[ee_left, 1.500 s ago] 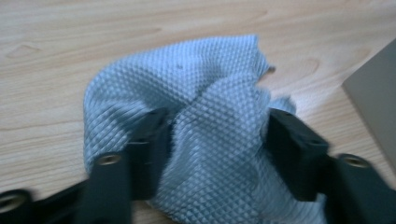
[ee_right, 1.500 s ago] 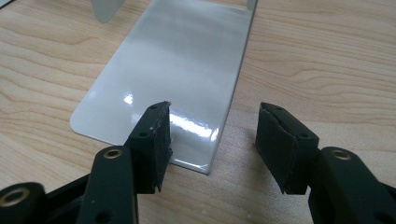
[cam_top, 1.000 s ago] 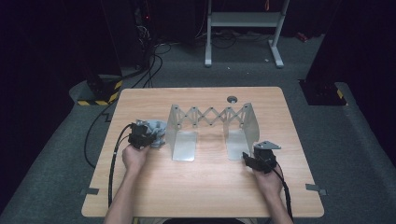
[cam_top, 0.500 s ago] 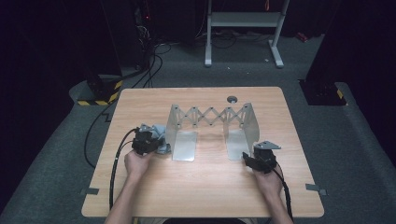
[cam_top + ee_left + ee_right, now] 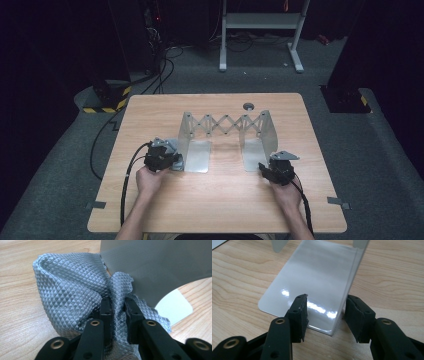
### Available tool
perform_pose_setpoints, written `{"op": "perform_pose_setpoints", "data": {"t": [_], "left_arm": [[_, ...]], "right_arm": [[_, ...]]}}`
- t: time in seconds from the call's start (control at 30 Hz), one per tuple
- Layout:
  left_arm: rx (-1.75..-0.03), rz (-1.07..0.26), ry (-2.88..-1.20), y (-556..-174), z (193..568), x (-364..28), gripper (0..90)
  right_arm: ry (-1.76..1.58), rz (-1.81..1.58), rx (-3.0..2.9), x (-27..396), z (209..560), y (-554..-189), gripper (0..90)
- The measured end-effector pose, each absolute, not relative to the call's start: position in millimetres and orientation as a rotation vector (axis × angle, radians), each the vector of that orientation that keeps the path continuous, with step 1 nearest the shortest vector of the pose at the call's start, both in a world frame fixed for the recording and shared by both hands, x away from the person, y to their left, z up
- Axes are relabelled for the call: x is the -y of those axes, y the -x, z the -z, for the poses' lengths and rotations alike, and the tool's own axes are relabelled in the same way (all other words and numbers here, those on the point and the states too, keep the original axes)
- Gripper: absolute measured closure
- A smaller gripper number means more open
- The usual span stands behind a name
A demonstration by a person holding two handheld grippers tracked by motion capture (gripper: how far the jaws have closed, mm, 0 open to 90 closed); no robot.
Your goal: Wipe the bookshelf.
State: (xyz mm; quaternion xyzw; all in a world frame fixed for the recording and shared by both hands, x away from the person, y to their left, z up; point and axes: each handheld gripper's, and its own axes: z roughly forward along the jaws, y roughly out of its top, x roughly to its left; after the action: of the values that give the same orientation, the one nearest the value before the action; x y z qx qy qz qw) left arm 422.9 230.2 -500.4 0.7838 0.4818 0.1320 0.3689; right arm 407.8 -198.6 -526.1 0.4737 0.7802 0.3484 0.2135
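While the left gripper (image 5: 117, 306) clenches the grey cloth (image 5: 72, 287) at lower left of the metal rack (image 5: 227, 131), the right gripper (image 5: 325, 315), jaws just closing around the rack's right plate edge, not yet pressing, should pin it firmly before wiping.

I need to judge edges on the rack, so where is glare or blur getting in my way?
Right gripper view: bright ceiling-light glare on the glossy metal base plate, though its near edge stays readable. Left gripper view: the grey cloth is sharp; the metal panel behind is evenly lit. High view: the table is well lit, the surroundings dark.
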Motion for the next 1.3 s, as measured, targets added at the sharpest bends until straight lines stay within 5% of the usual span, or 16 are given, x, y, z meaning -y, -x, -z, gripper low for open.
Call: {"op": "perform_pose_setpoints", "data": {"t": [0.57,1.3], "left_arm": [[-1.204,-0.295,-1.955,-415.5,489.2,-231.5,78.7],[-1.075,-0.366,-1.855,-393.5,431.1,-233.7,78.6]], "right_arm": [[-1.305,-0.969,-2.172,197.1,526.1,-407.5,54.4],[-1.304,-0.973,-2.179,195.7,526.1,-406.8,52.2]]}}
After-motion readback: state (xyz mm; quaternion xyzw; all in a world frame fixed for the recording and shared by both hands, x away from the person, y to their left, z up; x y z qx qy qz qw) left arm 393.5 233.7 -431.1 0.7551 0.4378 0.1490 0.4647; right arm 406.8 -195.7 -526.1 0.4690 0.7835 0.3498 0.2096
